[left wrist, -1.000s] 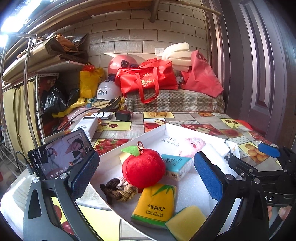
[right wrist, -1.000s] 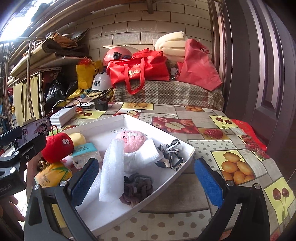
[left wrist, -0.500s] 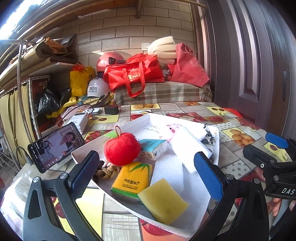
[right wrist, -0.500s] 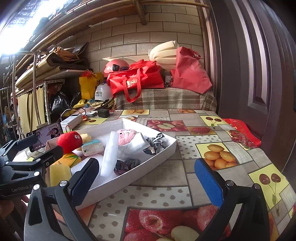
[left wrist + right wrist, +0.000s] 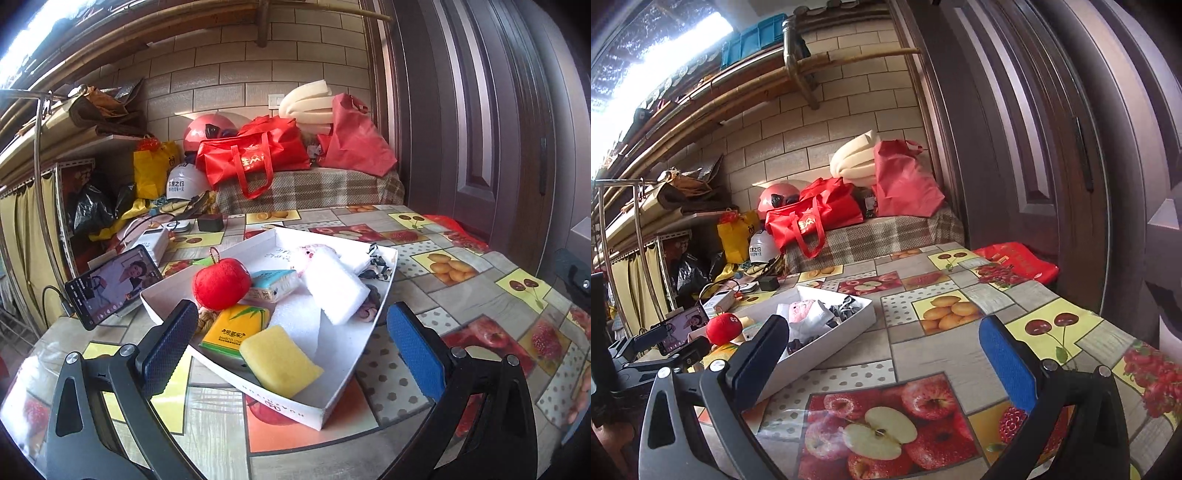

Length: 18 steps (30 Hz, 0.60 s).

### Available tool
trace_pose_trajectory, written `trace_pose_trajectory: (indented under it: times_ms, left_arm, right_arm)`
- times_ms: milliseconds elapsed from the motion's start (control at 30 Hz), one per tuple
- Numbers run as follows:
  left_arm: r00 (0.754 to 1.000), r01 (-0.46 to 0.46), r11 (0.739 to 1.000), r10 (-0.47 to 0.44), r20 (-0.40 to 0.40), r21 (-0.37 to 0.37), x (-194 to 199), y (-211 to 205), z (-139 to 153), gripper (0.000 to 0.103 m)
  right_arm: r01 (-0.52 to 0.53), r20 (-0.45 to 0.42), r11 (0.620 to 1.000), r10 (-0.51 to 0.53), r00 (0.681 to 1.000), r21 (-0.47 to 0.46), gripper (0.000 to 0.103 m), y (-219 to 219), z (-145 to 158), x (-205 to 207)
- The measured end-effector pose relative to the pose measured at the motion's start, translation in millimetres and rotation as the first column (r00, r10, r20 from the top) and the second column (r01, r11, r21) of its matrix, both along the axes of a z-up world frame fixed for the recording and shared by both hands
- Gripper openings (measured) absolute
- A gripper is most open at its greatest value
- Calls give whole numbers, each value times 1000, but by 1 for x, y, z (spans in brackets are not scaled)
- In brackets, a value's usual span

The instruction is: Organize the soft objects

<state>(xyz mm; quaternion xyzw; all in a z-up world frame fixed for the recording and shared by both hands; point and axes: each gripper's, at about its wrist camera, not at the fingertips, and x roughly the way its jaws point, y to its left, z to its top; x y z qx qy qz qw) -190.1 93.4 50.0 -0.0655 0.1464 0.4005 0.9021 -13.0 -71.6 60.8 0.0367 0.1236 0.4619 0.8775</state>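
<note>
A white shallow box (image 5: 343, 384) sits on the fruit-pattern table. It holds a red plush apple (image 5: 221, 283), a yellow sponge (image 5: 279, 360), a yellow tissue pack (image 5: 236, 328), a blue tissue pack (image 5: 275, 284), a white foam block (image 5: 334, 286), a pink plush (image 5: 308, 254) and knotted cloth. My left gripper (image 5: 291, 349) is open and empty, just in front of the box. My right gripper (image 5: 882, 354) is open and empty, over the table to the right of the box (image 5: 831, 345). The plush apple also shows in the right wrist view (image 5: 723, 328).
A phone (image 5: 114, 286) leans on a stand left of the box, with a power bank (image 5: 151, 242) and cables behind it. Red bags (image 5: 255, 157), helmets and a plaid-covered bench stand at the table's far end. A dark door (image 5: 1071, 147) is on the right.
Both grippers have pulled back from the box and risen. The box now sits farther away in each view. The right gripper has swung right, over the table. Nothing was picked up.
</note>
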Motion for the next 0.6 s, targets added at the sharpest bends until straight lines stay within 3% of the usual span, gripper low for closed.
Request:
trace_pose_trajectory:
  times_ms: [133,233,333,467,600]
  left_arm:
    - [999,-43,997,44,-20,59,2,-16,4,103]
    - [991,-111,990,117,-65,90,7,-17,3,103]
    - [992,-85,995,89,-93,44,12,-8,-1,103]
    - [990,-92,996,90,-108,-12,14,1,-7,103]
    - [987,-101,994,96,-128,-30,16,5,-9,103]
  right_arm:
    - [16,-61,1000,-17,998,-10,103,-2,-4,16]
    - [57,37,998,-57,998,5,103,-5,2,7]
    - [88,131,996,-87,988,-8,103,-2,3,-3]
    - [93,119,992,-83,989,-81,103,10,0,2]
    - [99,110,992,-90,990,-78,103,6,-1,4]
